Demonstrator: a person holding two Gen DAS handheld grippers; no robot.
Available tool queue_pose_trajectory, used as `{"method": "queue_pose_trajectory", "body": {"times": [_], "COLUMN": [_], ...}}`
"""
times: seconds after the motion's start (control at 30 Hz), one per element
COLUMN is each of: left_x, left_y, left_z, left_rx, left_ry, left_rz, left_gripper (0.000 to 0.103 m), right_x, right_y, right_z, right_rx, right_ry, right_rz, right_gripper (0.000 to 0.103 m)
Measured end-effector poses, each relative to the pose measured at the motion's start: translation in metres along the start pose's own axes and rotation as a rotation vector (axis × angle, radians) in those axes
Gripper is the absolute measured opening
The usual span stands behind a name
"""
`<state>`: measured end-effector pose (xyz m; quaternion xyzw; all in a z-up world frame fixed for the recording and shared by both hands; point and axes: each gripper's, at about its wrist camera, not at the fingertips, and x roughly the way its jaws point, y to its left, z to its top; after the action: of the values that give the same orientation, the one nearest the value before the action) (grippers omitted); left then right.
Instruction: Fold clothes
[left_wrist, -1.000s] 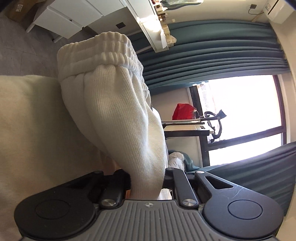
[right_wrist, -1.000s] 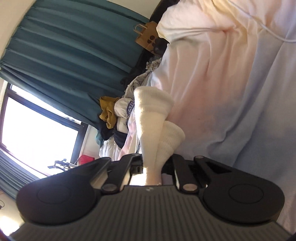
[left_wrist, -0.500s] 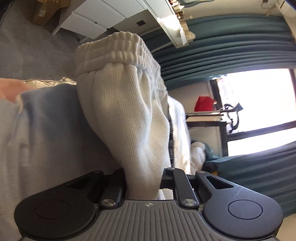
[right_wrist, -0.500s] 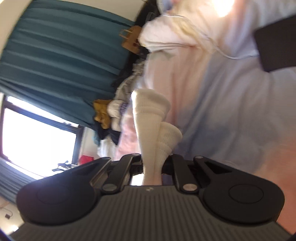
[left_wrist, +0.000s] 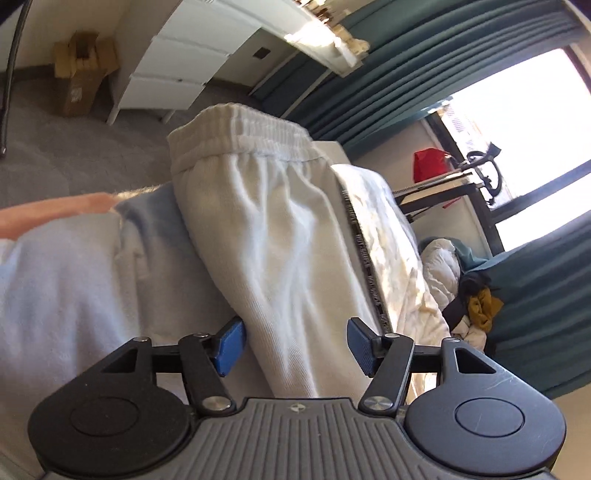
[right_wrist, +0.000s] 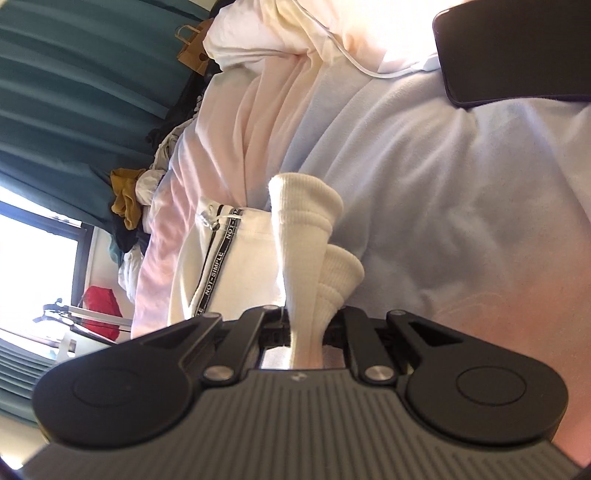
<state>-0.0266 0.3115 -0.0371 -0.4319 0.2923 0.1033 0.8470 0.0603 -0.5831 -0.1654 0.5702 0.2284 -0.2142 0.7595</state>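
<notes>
Pale bedding (right_wrist: 461, 177) near teal curtains (left_wrist: 406, 62). Left gripper (left_wrist: 293, 345) has just been opening, trousers (left_wrist: 280, 236) between its parted jaws; right gripper (right_wrist: 306, 325) clamps their cuffs (right_wrist: 306, 210).

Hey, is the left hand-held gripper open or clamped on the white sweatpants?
Open. The left hand-held gripper has just been opening; its blue pads stand apart, with the white sweatpants lying loose between them.

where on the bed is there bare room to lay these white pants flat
Free: the pale blue blanket between the ribbed cuffs and the dark phone. Crowded: the clothes pile by the teal curtain, and the charging cable beside the phone.
</notes>
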Motion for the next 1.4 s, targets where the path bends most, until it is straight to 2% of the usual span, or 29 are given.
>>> {"method": "queue_pose_trajectory", "body": {"times": [0.1,0.17,0.27,0.4,0.57,0.77,0.83,0.87,1.1,1.23,1.4], "left_x": [0.017,0.026,0.048,0.089,0.133,0.155,0.162,0.163,0.153,0.148,0.145], "left_y": [-0.077,-0.114,-0.152,-0.191,-0.2,-0.185,-0.185,-0.185,-0.183,-0.186,-0.185], "left_z": [-0.012,-0.025,-0.049,-0.092,-0.141,-0.173,-0.18,-0.181,-0.172,-0.16,-0.133], "left_rx": [0.178,0.272,0.392,0.531,0.704,0.876,0.924,0.941,0.903,0.904,0.783], "left_ry": [-0.07,-0.093,-0.064,-0.014,0.085,0.107,0.105,0.099,0.111,0.12,0.114], "left_rz": [0.004,-0.011,-0.047,-0.022,-0.004,0.036,0.051,0.053,0.016,-0.048,-0.114], "left_gripper": [0.07,0.072,0.073,0.07,0.069,0.074,0.077,0.078,0.08,0.078,0.078], "right_x": [-0.003,-0.004,-0.005,-0.006,-0.005,-0.013,-0.025,-0.031,-0.065,-0.082,-0.106], "right_y": [0.006,0.009,0.011,0.011,0.012,0.022,0.03,0.036,0.106,0.151,0.207], "right_z": [-0.002,-0.002,-0.002,-0.002,-0.003,-0.006,-0.008,-0.01,-0.04,-0.066,-0.121], "right_rx": [-0.026,-0.051,-0.047,-0.047,-0.084,-0.119,-0.117,-0.13,-0.519,-0.695,-0.933], "right_ry": [-0.008,-0.012,-0.016,-0.015,-0.014,-0.037,-0.063,-0.078,-0.218,-0.272,-0.313], "right_rz": [-0.001,-0.008,0.001,0.009,-0.004,0.012,0.058,0.077,0.126,0.165,0.255], "right_gripper": [0.009,0.009,0.009,0.009,0.009,0.009,0.009,0.009,0.009,0.009,0.009]}}
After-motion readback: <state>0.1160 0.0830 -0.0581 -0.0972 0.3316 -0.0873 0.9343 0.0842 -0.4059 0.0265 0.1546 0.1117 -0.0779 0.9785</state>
